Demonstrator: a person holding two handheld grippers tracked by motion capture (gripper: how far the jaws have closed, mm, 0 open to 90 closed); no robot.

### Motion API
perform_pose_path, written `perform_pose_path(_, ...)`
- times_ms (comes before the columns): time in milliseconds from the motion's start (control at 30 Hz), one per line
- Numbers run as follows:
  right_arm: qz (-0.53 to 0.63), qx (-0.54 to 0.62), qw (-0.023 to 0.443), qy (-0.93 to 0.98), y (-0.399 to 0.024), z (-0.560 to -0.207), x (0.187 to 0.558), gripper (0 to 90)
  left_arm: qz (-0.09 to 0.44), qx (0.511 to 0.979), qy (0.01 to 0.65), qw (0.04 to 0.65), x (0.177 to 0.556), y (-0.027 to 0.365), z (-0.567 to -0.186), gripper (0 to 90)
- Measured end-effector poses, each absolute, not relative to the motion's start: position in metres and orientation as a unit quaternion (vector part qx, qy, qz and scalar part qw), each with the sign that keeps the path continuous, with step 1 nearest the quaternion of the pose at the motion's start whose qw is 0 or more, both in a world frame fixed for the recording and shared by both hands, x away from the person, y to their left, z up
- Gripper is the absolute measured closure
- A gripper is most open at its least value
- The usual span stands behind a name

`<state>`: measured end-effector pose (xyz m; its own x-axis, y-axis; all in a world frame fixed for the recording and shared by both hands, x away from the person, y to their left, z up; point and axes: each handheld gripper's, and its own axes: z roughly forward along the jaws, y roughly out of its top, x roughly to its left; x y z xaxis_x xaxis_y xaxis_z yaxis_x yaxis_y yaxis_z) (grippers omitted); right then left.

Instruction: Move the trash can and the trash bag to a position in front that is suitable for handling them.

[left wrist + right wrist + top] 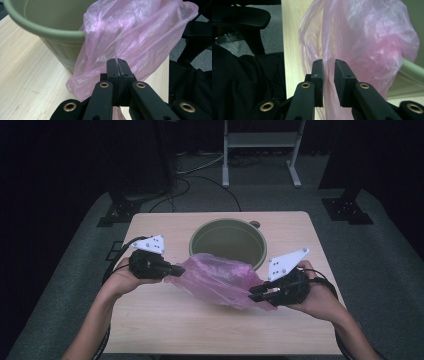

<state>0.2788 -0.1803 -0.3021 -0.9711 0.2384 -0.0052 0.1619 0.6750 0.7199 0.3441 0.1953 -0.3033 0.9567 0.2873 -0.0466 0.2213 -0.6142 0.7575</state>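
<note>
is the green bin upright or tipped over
Upright. In the high view the bin stands on the table with its round mouth facing up, the pink bag in front.

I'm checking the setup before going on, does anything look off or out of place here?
One thing: the right tongs stand slightly apart with the pink bag only loosely between them, while the left tongs are clamped on its other edge. The bag hangs crumpled beside the green bucket, not inside it. Nothing is spilled or damaged.

A round olive-green plastic bucket [228, 241] stands on the pale wooden bench [165, 330], beyond and between both pairs of jaws. A white metal-framed stand [260, 142] rises on the grey floor [60, 285] far past it.
</note>
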Motion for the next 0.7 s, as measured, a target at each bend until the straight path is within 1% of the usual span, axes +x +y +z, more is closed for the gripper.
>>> perform_pose_path(167,0.382,0.122,0.053,0.915,-0.187,-0.31,0.279,76.1,0.04,0.898,0.149,0.413,0.345,0.204,-0.31,89.9)
perform_pose_path(200,0.382,0.127,0.052,0.914,-0.188,-0.311,0.28,77.7,0.039,0.897,0.15,0.413,0.345,0.205,-0.312,89.9)
perform_pose_path(300,0.373,0.141,0.057,0.915,-0.192,-0.313,0.282,89.8,0.039,0.897,0.152,0.414,0.346,0.207,-0.316,89.9)
perform_pose_path(500,0.401,0.146,0.069,0.902,-0.197,-0.301,0.281,90.0,0.033,0.893,0.143,0.426,0.346,0.203,-0.317,89.2)
perform_pose_path(533,0.409,0.141,0.063,0.899,-0.198,-0.298,0.28,90.0,0.029,0.891,0.137,0.431,0.345,0.201,-0.316,87.6)
perform_pose_path(600,0.412,0.136,0.059,0.899,-0.195,-0.295,0.277,90.0,0.026,0.894,0.132,0.427,0.343,0.196,-0.315,79.2)
perform_pose_path(700,0.405,0.13,0.063,0.903,-0.189,-0.295,0.276,90.0,0.019,0.898,0.119,0.424,0.34,0.189,-0.313,69.9)
